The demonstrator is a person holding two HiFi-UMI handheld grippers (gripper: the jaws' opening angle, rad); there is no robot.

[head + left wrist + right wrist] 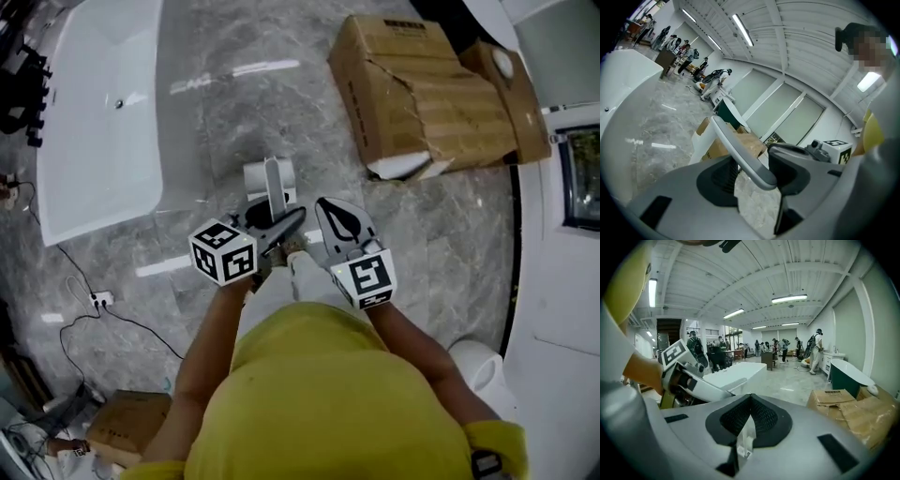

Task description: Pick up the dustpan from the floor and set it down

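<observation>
Bathtub (98, 112) and torn cardboard box (431, 94) flank the dustpan (272, 187), well apart.

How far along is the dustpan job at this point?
Done, it seems: the pickup, with the left gripper clamped on the dustpan handle. In hand: the dustpan held out in front of the person. Left: setting it down and releasing. The right gripper is shut, holding nothing.
</observation>
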